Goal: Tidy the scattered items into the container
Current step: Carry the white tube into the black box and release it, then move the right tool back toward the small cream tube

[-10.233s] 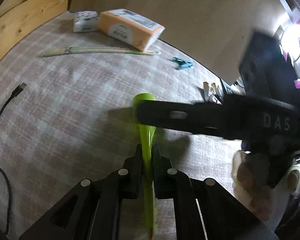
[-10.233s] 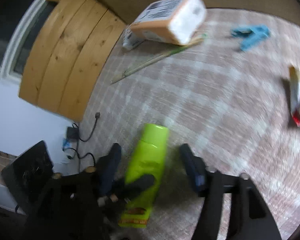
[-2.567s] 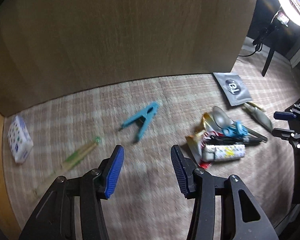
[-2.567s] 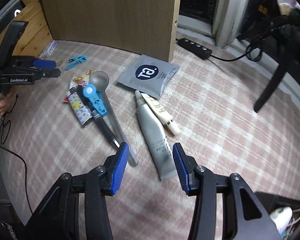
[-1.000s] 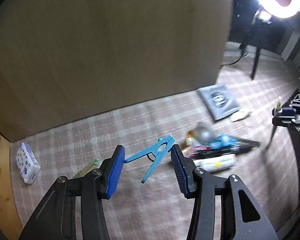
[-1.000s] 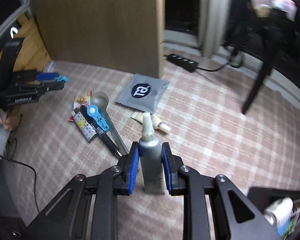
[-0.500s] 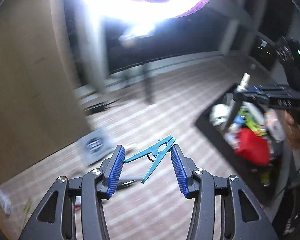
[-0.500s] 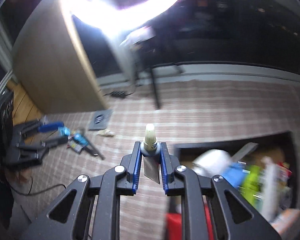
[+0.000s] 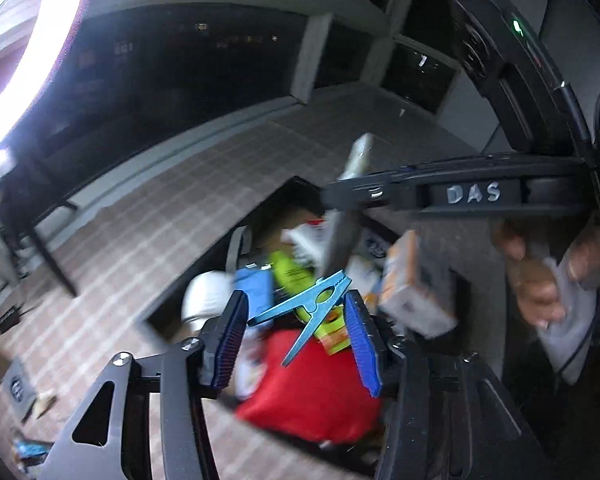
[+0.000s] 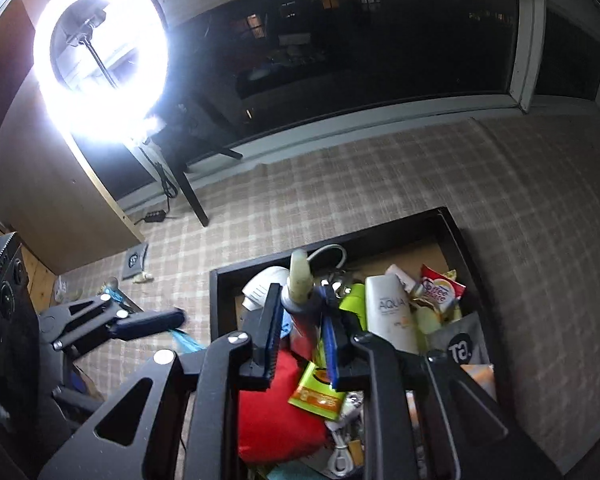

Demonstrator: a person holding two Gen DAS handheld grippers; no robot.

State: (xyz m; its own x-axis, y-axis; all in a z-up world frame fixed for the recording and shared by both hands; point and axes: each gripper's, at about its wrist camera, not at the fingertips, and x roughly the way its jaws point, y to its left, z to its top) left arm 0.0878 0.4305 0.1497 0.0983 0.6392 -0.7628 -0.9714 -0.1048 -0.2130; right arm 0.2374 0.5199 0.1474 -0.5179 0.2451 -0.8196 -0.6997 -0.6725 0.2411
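Observation:
My left gripper (image 9: 296, 332) is shut on a blue clothespin (image 9: 308, 312) and holds it over the black container (image 10: 456, 232), which is full of items. My right gripper (image 10: 300, 340) is shut on a grey tube with a cream cap (image 10: 300, 276), upright above the container. The right gripper also shows in the left wrist view (image 9: 364, 196) with the tube (image 9: 342, 232) hanging over the box. The left gripper shows in the right wrist view (image 10: 156, 320), left of the container.
The container holds a red pouch (image 10: 276, 412), a green tube (image 10: 320, 388), a white AQUA bottle (image 10: 392, 312) and a grey sachet (image 10: 460, 348). A grey packet (image 10: 134, 258) and small items lie on the plaid floor at left. A ring light (image 10: 100, 60) stands behind.
Both grippers have swung from the scattered pile to the container. The clothespin and the tube now hang right over the box, closer than half a second ago.

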